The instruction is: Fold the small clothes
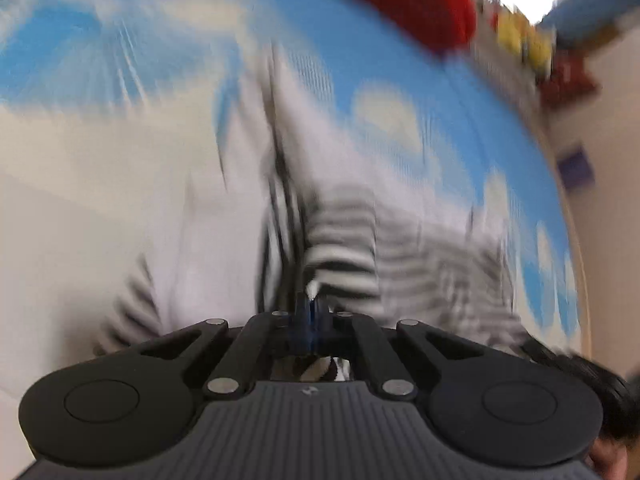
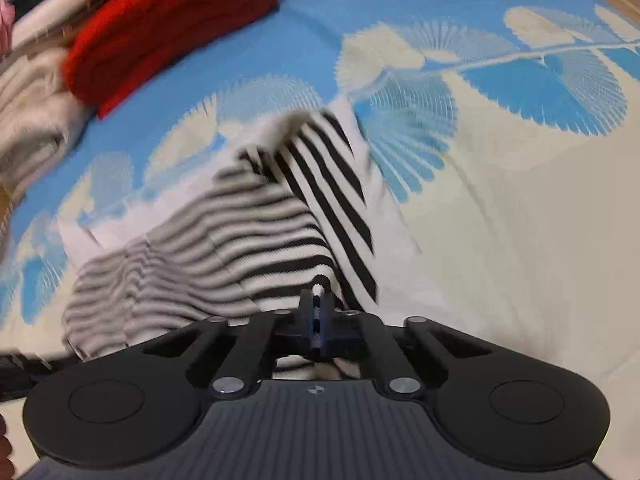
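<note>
Presently, one black-and-white striped garment [image 2: 256, 232] is lying on the blue-and-cream leaf-patterned bedspread [image 2: 520, 208], with a plain white panel [image 2: 396, 240] showing along its right side. In the right wrist view its long axis is running from the lower left toward the upper middle of the frame; one folded section [image 2: 328, 184] is showing stripes running lengthwise up the picture, while the larger section is showing stripes running across. In the left wrist view the same striped garment [image 1: 344, 236] is heavily blurred, and its exact orientation there cannot be determined.

Two tongs are being counted. The left gripper [image 1: 310, 300] is standing clenched, with a small tuft of the cloth pinched at its tips. The right gripper [image 2: 318, 296] is likewise clenched on a pinch of the striped fabric at the garment's near edge.

One red knitted item [image 2: 168, 28] is resting at the far side of the bedspread, well apart from the striped garment. Just beside it, at the upper left, a pile of pale folded clothing [image 2: 32, 104] is lying; the count within that pile cannot be told. Beyond the bed edge in the left wrist view, a beige wall [image 1: 608, 128] is showing, along with blurred clutter that cannot be identified.
</note>
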